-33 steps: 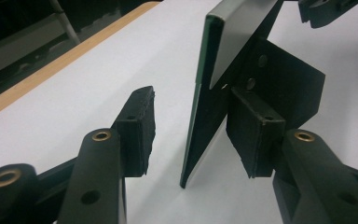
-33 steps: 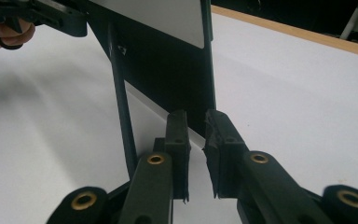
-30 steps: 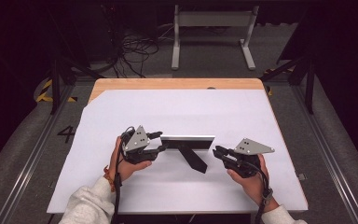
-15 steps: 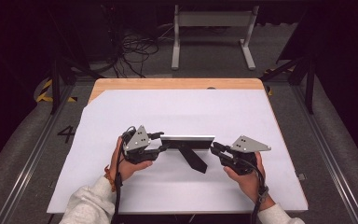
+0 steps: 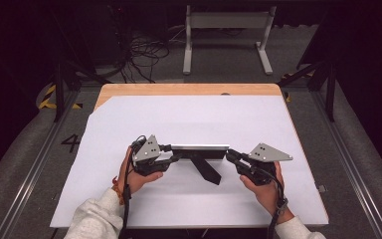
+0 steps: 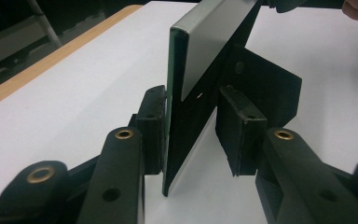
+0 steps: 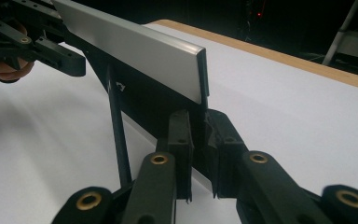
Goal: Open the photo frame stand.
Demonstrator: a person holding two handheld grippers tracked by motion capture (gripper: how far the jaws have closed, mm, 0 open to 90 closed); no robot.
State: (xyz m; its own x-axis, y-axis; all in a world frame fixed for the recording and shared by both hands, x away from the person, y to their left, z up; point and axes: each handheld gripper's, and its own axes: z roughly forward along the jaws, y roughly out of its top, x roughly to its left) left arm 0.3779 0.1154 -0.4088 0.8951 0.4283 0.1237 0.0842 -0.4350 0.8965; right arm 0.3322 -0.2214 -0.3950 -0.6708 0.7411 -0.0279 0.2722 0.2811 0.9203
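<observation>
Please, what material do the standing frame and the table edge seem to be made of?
The frame: apparently brushed metal, since its silver face has a smooth satin sheen; coated plastic is possible. Its back stand looks like matte black board. The table edge: probably wood, light brown.

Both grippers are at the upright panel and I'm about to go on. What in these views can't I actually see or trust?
- Front face of the panel: edge-on in the high view, turned away in both gripper views.
- Left gripper grip: one pad touches, the other stands off.
- Right gripper: its pads hide the panel's edge between them.
- Black prop: its foot is blocked by the right gripper's arm in the right gripper view.
</observation>
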